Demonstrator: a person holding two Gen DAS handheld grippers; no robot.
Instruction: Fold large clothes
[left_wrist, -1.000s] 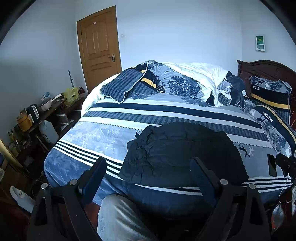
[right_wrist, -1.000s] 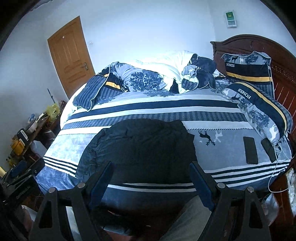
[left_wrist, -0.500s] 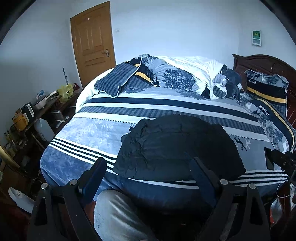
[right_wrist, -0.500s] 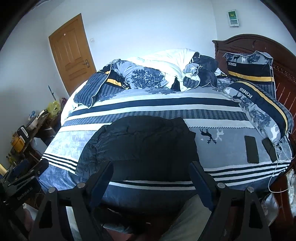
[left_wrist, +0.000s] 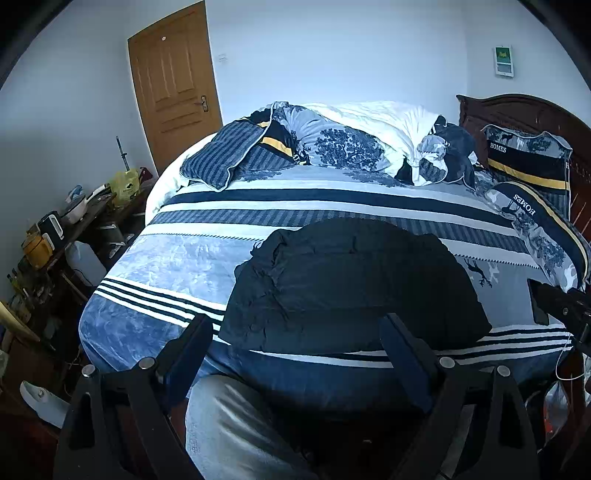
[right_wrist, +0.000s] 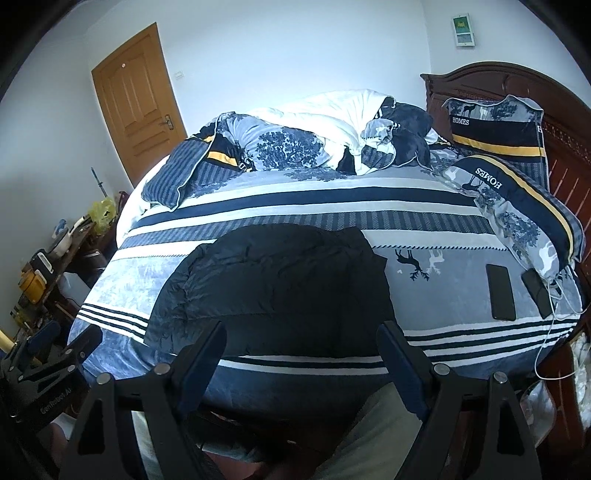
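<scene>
A dark padded jacket (left_wrist: 351, 288) lies folded in a compact heap on the blue striped bed cover (left_wrist: 177, 266), near the bed's front edge; it also shows in the right wrist view (right_wrist: 273, 288). My left gripper (left_wrist: 295, 328) is open and empty, held off the bed's front edge, apart from the jacket. My right gripper (right_wrist: 301, 334) is open and empty in the same way. The left gripper also shows at the lower left of the right wrist view (right_wrist: 44, 369).
A crumpled duvet (right_wrist: 314, 129) and pillows (right_wrist: 517, 192) fill the back and right of the bed. Two phones (right_wrist: 500, 291) with a cable lie at the right. A cluttered side table (left_wrist: 66, 229) stands left, a wooden door (left_wrist: 173, 85) behind. My legs (left_wrist: 236, 424) are below.
Both grippers have drawn back and risen slightly, so the bed and jacket sit a little lower and farther in view. The jacket has not moved.
</scene>
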